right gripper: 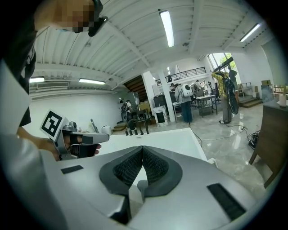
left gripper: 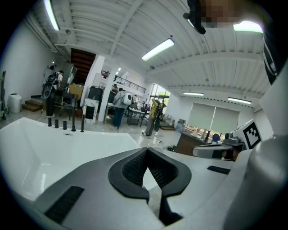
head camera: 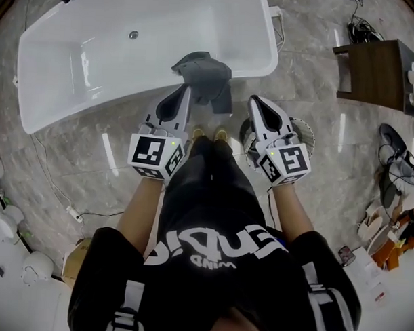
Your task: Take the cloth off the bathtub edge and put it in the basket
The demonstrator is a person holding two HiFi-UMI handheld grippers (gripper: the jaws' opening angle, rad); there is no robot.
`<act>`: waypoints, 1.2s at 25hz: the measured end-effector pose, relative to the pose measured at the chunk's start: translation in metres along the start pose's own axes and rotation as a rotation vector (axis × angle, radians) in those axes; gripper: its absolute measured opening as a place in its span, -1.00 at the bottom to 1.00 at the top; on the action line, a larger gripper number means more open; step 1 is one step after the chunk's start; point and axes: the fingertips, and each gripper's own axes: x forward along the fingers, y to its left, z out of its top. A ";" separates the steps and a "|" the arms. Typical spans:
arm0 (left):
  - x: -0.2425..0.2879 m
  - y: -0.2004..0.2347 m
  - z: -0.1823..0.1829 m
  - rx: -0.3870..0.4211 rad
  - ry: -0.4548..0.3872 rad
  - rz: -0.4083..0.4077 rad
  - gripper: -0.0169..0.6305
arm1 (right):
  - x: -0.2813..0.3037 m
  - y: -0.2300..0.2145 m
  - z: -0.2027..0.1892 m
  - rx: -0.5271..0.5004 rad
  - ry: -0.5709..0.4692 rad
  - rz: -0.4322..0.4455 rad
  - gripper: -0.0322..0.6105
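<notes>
A dark grey cloth (head camera: 207, 76) hangs over the near rim of the white bathtub (head camera: 95, 56). My left gripper (head camera: 186, 93) is shut and empty, its tips just short of the cloth's lower left edge. My right gripper (head camera: 254, 102) is also shut and empty, to the right of the cloth. Under it shows part of a round white basket (head camera: 304, 134) on the floor. In the left gripper view the shut jaws (left gripper: 147, 151) point over the tub (left gripper: 45, 143). The right gripper view shows shut jaws (right gripper: 142, 148) with the tub (right gripper: 166, 137) beyond; the cloth is hidden in both.
A dark wooden table (head camera: 380, 69) stands at the right, with cables and shoes (head camera: 390, 168) on the floor below it. White fittings (head camera: 8, 222) lie at the left, and a cable (head camera: 63, 200) runs across the marble floor. The person's feet (head camera: 209, 135) are between the grippers.
</notes>
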 end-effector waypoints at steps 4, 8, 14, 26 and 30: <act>0.030 0.007 -0.024 0.028 0.022 -0.006 -0.90 | 0.016 -0.017 -0.026 0.029 0.020 -0.008 -0.86; 0.053 0.015 -0.046 0.011 0.030 -0.027 -0.90 | 0.031 -0.025 -0.040 0.037 0.027 -0.011 -0.86; 0.067 0.017 -0.056 0.002 0.014 -0.039 -0.89 | 0.039 -0.034 -0.051 0.050 0.033 -0.013 -0.86; 0.080 0.013 -0.074 0.038 0.091 -0.095 0.25 | 0.035 -0.038 -0.057 0.075 0.042 -0.029 -0.86; 0.093 0.016 -0.102 0.092 0.199 -0.167 0.25 | 0.033 -0.040 -0.062 0.095 0.046 -0.038 -0.86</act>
